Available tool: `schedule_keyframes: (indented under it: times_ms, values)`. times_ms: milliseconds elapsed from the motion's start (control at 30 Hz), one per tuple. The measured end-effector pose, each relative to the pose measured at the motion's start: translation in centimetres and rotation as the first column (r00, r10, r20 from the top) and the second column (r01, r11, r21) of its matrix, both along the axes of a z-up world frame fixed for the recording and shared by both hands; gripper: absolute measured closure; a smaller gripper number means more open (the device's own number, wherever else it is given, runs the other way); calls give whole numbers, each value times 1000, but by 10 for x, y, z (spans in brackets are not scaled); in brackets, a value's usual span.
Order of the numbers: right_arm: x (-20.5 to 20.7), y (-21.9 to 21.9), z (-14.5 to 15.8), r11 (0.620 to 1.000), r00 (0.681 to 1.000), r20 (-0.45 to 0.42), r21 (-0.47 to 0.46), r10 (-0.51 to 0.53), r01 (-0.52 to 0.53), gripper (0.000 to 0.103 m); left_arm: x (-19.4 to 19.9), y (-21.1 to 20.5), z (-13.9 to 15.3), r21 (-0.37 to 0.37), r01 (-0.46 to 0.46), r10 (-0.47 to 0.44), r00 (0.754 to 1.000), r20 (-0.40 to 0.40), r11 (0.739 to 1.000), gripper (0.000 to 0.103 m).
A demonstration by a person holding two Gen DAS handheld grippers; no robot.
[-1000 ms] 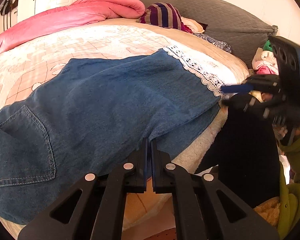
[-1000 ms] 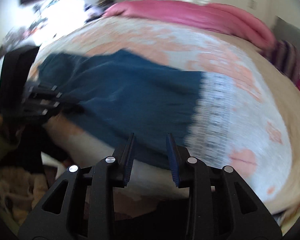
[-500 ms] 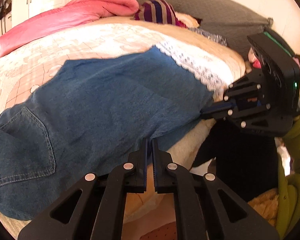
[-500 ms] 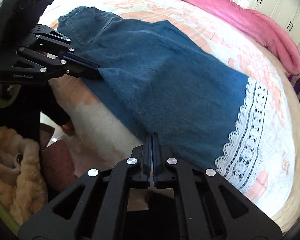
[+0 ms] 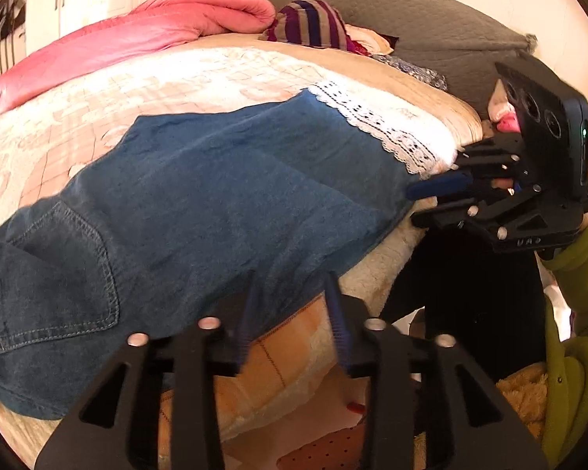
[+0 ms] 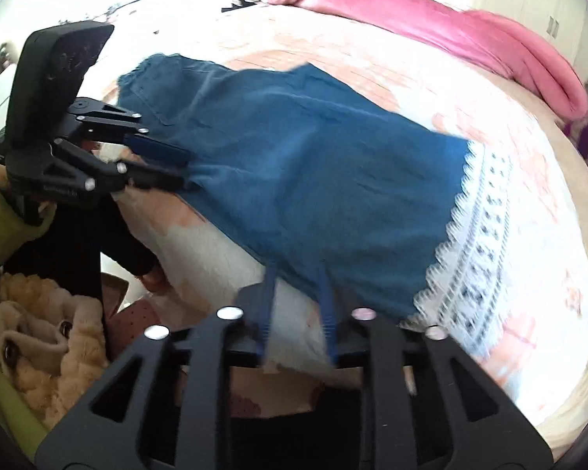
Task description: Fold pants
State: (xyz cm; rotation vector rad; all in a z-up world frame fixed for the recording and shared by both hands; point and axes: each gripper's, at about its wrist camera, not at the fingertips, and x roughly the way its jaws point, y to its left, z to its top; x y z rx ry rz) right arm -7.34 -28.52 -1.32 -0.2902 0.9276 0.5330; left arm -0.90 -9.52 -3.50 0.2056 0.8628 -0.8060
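Soft denim pants (image 5: 200, 203) with a lace hem lie flat ahead; my left claw (image 5: 294, 313) and right claw (image 6: 298, 301) tilt down, both opening, clear of the edge.

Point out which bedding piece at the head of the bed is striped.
The purple striped pillow, lying between the plain pink quilt and the plain grey cushion.

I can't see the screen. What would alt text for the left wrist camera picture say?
Blue denim pants lie spread on a bed. The left gripper has its jaws opening at their near edge, and the right gripper reaches in by the white lace hem. A pink quilt lies behind.
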Motion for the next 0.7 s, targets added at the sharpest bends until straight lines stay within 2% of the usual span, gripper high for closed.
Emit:
schedule_keyframes:
  times_ms: [33,200,233,267,333,467,567,600,667,700]
  values:
    - [2,8,-1,1000,1000,7,-16,21,-21,73,-2,-2,0,8,6,-6,1000,7,1000,68]
    - [13,35,-16,989,995,33,-119,94,-90,74,1,-8,-3,13,2,-2,1000,17,1000,68]
    - [18,35,-19,988,996,32,-132,81,-76,94,2,-10,-5,13,0,-1,1000,22,1000,68]
    - [20,33,-20,989,997,18,-131,69,-66,103,4,-11,-6,16,-8,7,999,31,1000,76]
    - [21,26,-18,994,998,-7,-88,66,-67,103,6,-12,-9,16,-19,19,999,27,1000,102]
    - [8,27,-16,991,995,-14,-89,101,-102,103,1,-9,-3,1,26,-26,1000,14,1000,102]
    - [12,24,-25,994,995,-56,-67,77,-81,100,4,-7,-9,17,21,-21,1000,-14,1000,98]
    - [12,20,-23,997,995,-70,-34,66,-69,97,5,-4,-10,14,5,-5,1000,-22,1000,95]
    - [8,6,-9,998,996,-65,47,53,-50,91,5,9,-2,-35,-21,20,999,-36,999,75]
    - [6,0,-2,997,998,-46,66,42,-39,81,4,15,3,-50,-35,34,999,-27,998,71]
